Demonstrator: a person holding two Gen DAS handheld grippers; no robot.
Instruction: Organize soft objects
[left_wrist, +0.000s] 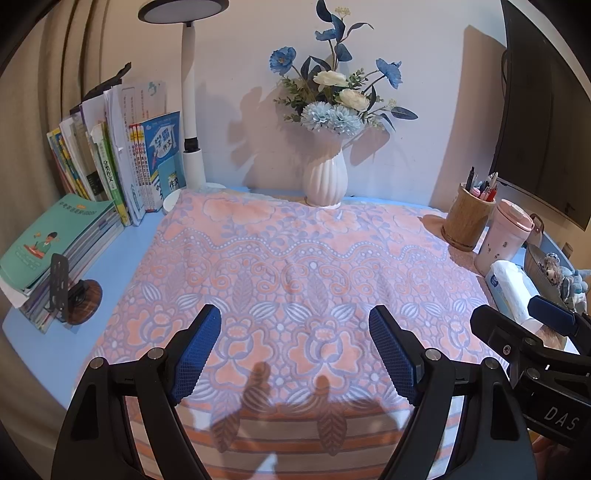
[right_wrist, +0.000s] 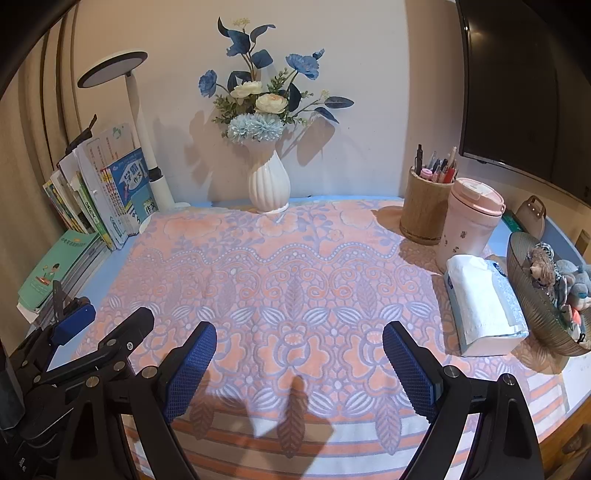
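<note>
Left gripper (left_wrist: 295, 350): jaws spread wide, nothing between the blue pads (left_wrist: 197, 354), poised above the near half of the towel (left_wrist: 295, 258). Right gripper (right_wrist: 299, 365): likewise wide apart and empty, hovering over the same near stretch, side by side with the left one, whose frame shows at 8 o'clock in the right wrist view.

Beneath both: the towel, peach and lilac with a flower pattern, spread flat over the blue desk (left_wrist: 110, 266) and covering most of it, striped hem toward 6 o'clock, far edge running up to the white vase (left_wrist: 325, 181) at 12 o'clock. Shadows of the fingers on the hem at 6 o'clock.

Further out, at 3 o'clock in the right wrist view: tissue pack (right_wrist: 484, 306) resting on the towel's right margin, pink tumbler (right_wrist: 469, 221) and wooden pen cup (right_wrist: 424, 210) at 2 o'clock, seemingly on or just at the cloth's corner. Ribbed bowl (right_wrist: 535, 295) with small plush toys (right_wrist: 543, 269) beyond the tissues. At 9 to 10 o'clock in the left wrist view: stacked and standing books (left_wrist: 103, 177), a small stand (left_wrist: 70, 291), lamp (left_wrist: 192, 110).

Probable step: reaching for the near hem to fold. Risks, as judgement only: lifting or dragging the cloth likely to tug the tissue pack, tumbler and pen cup along, perhaps tipping the tumbler or cup; a pull toward 6 o'clock likely to disturb the vase if its foot sits on the far edge, which cannot be told for certain. Pinching a single thin layer flat on the desk also prone to slipping.
</note>
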